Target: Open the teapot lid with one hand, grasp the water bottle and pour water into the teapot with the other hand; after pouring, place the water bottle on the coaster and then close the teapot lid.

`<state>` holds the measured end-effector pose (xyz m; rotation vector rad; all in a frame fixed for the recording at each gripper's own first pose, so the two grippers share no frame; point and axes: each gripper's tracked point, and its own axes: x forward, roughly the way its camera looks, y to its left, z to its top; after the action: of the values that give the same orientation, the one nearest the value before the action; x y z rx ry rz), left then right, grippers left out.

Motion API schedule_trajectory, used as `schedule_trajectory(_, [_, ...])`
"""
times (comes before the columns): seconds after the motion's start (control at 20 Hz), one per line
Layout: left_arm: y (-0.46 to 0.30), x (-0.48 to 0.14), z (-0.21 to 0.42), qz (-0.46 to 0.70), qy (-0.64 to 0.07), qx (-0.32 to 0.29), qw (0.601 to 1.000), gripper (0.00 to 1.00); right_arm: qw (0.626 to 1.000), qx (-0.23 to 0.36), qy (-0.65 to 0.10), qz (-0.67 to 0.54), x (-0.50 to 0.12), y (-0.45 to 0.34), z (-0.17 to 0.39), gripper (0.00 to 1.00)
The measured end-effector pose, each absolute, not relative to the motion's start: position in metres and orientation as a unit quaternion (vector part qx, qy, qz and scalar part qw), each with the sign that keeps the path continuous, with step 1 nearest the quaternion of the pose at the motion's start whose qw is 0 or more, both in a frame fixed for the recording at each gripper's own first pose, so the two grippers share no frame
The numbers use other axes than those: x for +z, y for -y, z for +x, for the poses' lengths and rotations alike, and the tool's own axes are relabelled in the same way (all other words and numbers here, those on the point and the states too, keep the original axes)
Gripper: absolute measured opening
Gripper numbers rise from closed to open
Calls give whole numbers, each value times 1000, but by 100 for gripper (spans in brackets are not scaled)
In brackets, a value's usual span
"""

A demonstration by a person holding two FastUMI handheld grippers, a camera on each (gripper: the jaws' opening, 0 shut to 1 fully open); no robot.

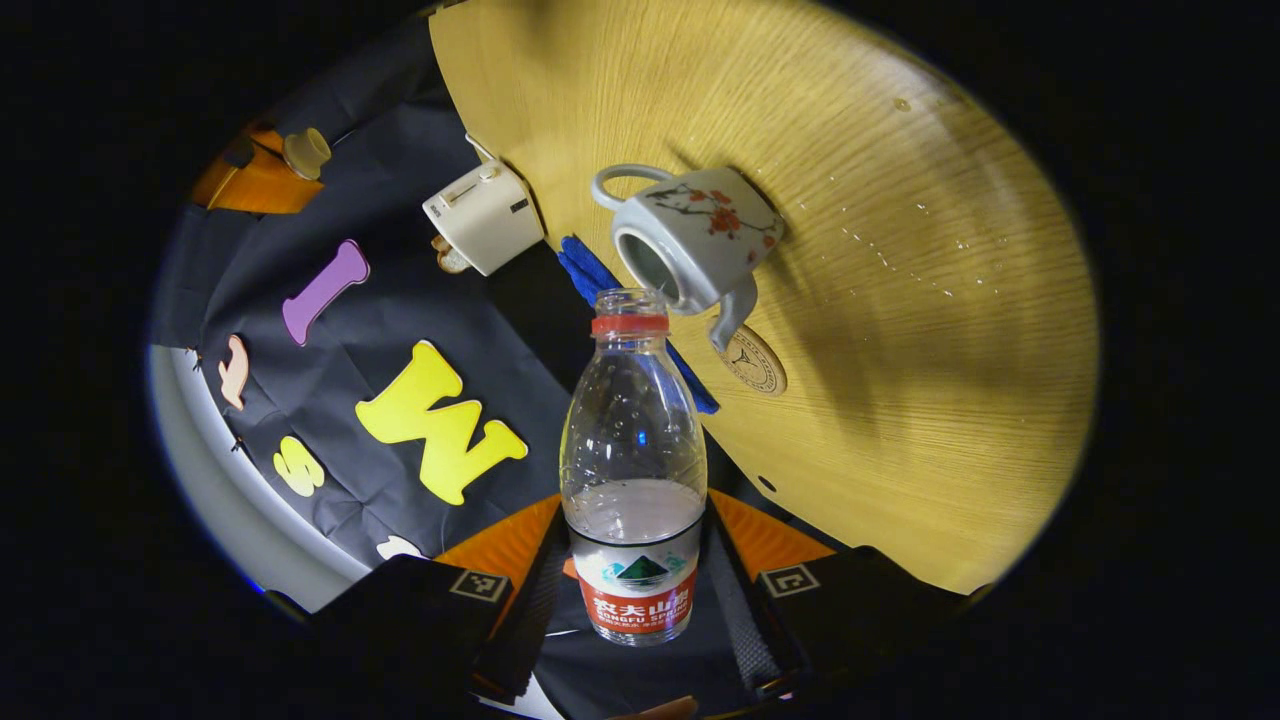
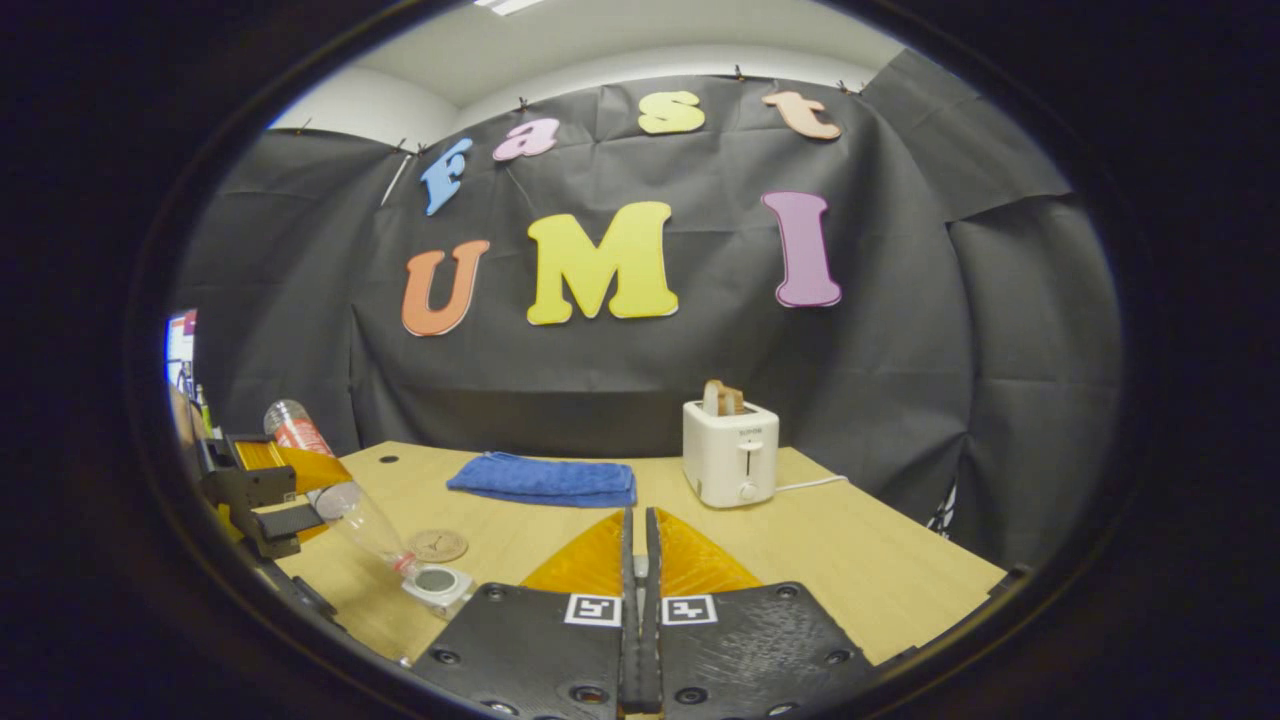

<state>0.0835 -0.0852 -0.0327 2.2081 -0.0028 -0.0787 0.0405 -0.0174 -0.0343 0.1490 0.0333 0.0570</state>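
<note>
My left gripper (image 1: 635, 560) is shut on a clear water bottle (image 1: 633, 440) with a red label and no cap. The bottle is tipped, its open mouth just short of the lidless opening of the white flowered teapot (image 1: 700, 235). Water lies low in the bottle. A round coaster (image 1: 752, 361) sits on the table by the spout. In the right gripper view the tilted bottle (image 2: 350, 505), the teapot (image 2: 436, 584) and the coaster (image 2: 438, 545) are at lower left. My right gripper (image 2: 638, 530) hovers above the table with its fingers nearly together on the lid, which is mostly hidden.
A white toaster (image 2: 730, 455) with bread in it stands at the back of the wooden table (image 2: 880, 570). A folded blue cloth (image 2: 545, 480) lies left of it. Water droplets (image 1: 900, 250) speckle the tabletop beyond the teapot.
</note>
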Motion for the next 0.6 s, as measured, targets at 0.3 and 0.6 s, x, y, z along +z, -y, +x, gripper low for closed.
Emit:
schedule_trajectory(0.3, [82,-32,85,893,-1,-26,448,76,997,33,-21,71,-37,14,41,0])
schedule_trajectory(0.6, [69,-38,95,863,-5,-54,503,76,997,27,-24,71,-39,17,43,0])
